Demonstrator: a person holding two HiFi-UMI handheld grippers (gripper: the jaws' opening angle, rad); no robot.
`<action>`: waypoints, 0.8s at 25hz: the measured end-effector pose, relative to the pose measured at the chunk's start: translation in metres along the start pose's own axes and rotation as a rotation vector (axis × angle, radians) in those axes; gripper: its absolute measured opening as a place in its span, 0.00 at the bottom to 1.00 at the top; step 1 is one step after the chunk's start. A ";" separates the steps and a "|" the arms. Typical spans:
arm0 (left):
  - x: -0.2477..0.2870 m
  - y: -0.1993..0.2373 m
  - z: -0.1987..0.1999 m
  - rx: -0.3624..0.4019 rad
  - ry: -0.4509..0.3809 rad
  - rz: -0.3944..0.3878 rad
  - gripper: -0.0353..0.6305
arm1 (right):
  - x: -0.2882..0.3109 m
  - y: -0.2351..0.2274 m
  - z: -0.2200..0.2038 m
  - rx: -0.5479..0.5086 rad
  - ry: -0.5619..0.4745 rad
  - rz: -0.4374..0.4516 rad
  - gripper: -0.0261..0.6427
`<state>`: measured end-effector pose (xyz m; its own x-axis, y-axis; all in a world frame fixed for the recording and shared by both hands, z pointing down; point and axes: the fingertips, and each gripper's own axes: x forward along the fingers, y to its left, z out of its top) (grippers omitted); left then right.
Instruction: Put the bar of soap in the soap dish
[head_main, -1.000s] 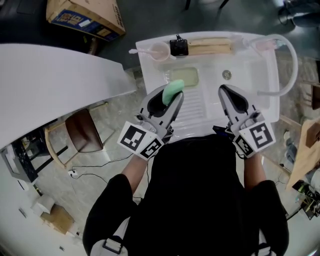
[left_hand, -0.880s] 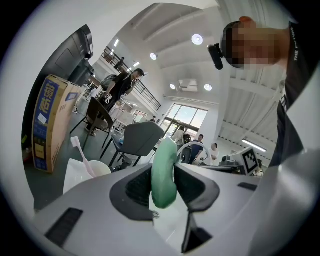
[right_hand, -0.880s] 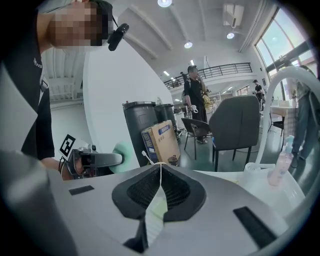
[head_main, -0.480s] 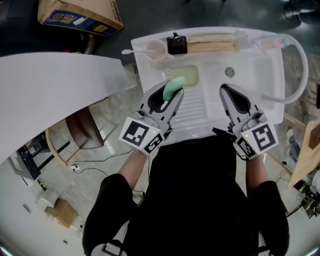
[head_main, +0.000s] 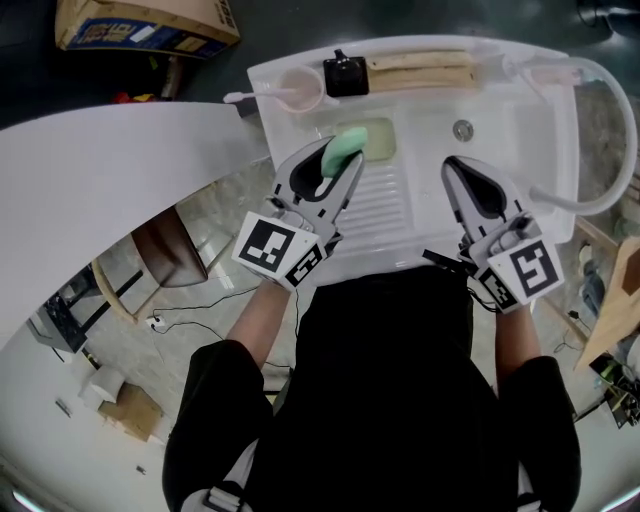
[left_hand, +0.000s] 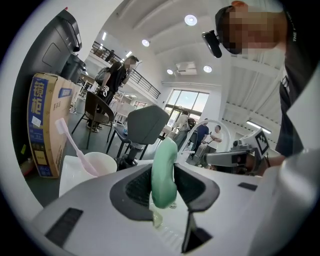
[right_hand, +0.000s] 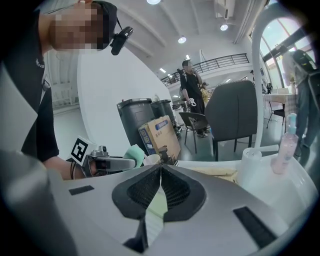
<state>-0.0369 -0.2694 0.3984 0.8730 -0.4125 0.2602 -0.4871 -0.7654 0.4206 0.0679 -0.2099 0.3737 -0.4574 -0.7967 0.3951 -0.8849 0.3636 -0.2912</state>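
A pale green bar of soap (head_main: 344, 150) stands on edge between the pads of my left gripper (head_main: 340, 160), which is shut on it. In the left gripper view the soap (left_hand: 164, 170) sticks up above the jaws. It hangs over the left edge of the pale green soap dish (head_main: 378, 140), set into the white sink (head_main: 520, 150). My right gripper (head_main: 458, 170) hovers over the sink's right half, shut and holding nothing, its pads touching (right_hand: 161, 172). In the right gripper view the left gripper (right_hand: 107, 162) and the soap (right_hand: 134, 152) show at left.
A pink cup with a toothbrush (head_main: 298, 90), a black object (head_main: 345, 75) and a wooden board (head_main: 420, 72) line the sink's far rim. The drain (head_main: 462, 129) and a white hose (head_main: 605, 110) are at right. A white curved tabletop (head_main: 110, 180), a chair (head_main: 165, 250) and a cardboard box (head_main: 140, 25) lie to the left.
Both grippers have sunk and moved further over the sink. The soap in the left gripper has come closer to the soap dish, now overlapping its left edge.
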 end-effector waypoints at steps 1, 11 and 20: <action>0.002 0.002 -0.002 0.000 0.004 0.002 0.24 | 0.001 -0.001 -0.002 0.002 0.002 0.002 0.08; 0.020 0.015 -0.030 0.100 0.089 0.026 0.24 | 0.003 -0.008 -0.017 0.035 0.015 0.016 0.08; 0.039 0.033 -0.060 0.189 0.229 0.064 0.24 | 0.005 -0.012 -0.026 0.056 0.017 0.040 0.08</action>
<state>-0.0204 -0.2813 0.4751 0.8019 -0.3573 0.4788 -0.5085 -0.8288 0.2333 0.0740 -0.2055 0.4012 -0.4939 -0.7737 0.3969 -0.8599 0.3668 -0.3551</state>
